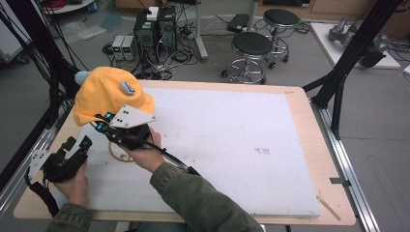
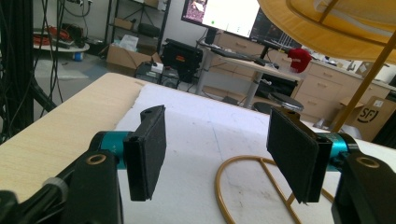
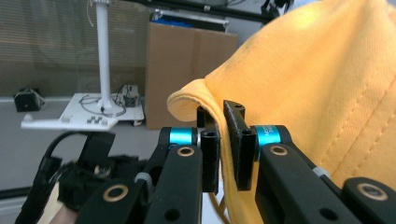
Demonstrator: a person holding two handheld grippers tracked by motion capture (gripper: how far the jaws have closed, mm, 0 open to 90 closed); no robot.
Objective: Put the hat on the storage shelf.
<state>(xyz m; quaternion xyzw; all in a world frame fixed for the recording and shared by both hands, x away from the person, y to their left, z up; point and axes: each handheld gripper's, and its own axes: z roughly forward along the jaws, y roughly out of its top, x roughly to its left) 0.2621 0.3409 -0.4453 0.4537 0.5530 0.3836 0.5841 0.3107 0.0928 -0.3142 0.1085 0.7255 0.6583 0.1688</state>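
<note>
A yellow cap (image 1: pixel 109 92) hangs over the table's left part, and my right gripper (image 1: pixel 101 125) is shut on its brim. In the right gripper view the two jaws (image 3: pixel 223 114) pinch the folded brim edge of the cap (image 3: pixel 327 93). Below the cap a gold wire stand (image 1: pixel 118 154) rests on the mat; its ring base (image 2: pixel 238 163) and slanted rod (image 2: pixel 369 79) rise under the cap (image 2: pixel 336 28). My left gripper (image 1: pixel 77 145) is held low near the table's left front edge, open (image 2: pixel 219 121) with nothing between its pads, and faces the stand's ring.
A white mat (image 1: pixel 232 135) covers most of the wooden table (image 1: pixel 309 111). Black frame posts stand at the left (image 1: pixel 29 58) and right (image 1: pixel 348 63) edges. Stools (image 1: pixel 251 48) and computer boxes (image 1: pixel 154 29) stand on the floor beyond the far edge.
</note>
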